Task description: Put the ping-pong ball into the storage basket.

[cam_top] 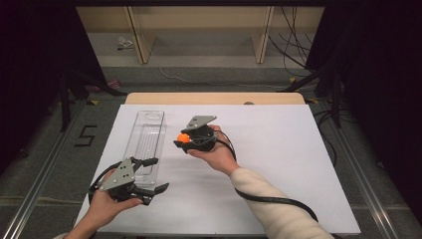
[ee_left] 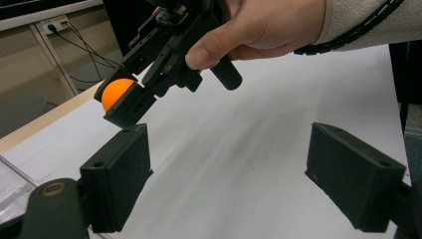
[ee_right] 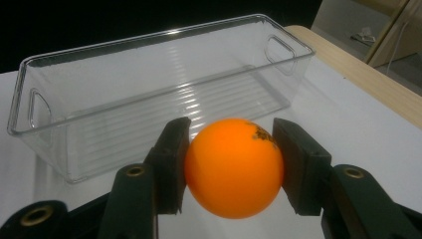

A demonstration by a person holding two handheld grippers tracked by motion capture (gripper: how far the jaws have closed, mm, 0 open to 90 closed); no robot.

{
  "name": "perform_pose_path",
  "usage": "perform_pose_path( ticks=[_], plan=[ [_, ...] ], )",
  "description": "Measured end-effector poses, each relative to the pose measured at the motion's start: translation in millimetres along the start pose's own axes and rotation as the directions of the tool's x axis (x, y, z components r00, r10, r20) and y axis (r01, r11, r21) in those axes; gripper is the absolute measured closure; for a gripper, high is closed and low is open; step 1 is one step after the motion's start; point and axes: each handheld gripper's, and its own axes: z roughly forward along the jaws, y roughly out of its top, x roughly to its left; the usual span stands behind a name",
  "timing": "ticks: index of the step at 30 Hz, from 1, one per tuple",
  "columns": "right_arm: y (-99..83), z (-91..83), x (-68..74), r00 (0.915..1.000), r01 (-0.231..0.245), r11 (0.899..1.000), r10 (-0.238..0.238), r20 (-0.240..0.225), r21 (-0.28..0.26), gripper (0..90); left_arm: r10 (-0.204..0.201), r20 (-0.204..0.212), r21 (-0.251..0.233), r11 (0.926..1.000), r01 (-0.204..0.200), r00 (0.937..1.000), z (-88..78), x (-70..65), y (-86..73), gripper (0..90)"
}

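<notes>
Gripping one orange ball (ee_right: 234, 168) between its two black jaws, the right gripper (cam_top: 185, 141) hangs above the middle of the white table (cam_top: 278, 149), held in the person's right hand (cam_top: 217, 152). The right gripper view shows what the others do not: both pads press the ball's sides, and a small dark mark sits on its upper right. That same view shows the clear plastic bin (ee_right: 154, 94) lying just beyond the ball, long and shallow, with a ribbed floor and a cut-out handle at each end.

From the high view the bin (cam_top: 145, 139) lies lengthwise at the left of the table, running from far to near, and the ball (cam_top: 183, 137) is a small orange spot just right of it, off the surface.

The left gripper (cam_top: 152, 175) sits at the near left, by the bin's near end, its jaws spread wide with nothing between them. The left gripper view confirms the gap, with bare white table between the pads, and shows the right gripper (ee_left: 122, 107) and ball (ee_left: 115, 91) raised above the table beyond.

Counted: one ball, one bin, two grippers.
</notes>
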Motion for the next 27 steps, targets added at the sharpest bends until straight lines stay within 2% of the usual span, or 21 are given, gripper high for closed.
perform_pose_path(
  ticks=[27],
  plan=[
    [12.6,9.7,1.4,0.9998,0.016,1.0,-0.016,-0.007,0.001,51.4,-0.002,0.003,0.0,1.0,0.002,1.0,0.1,-0.4,0.0,17.2]
  ],
)
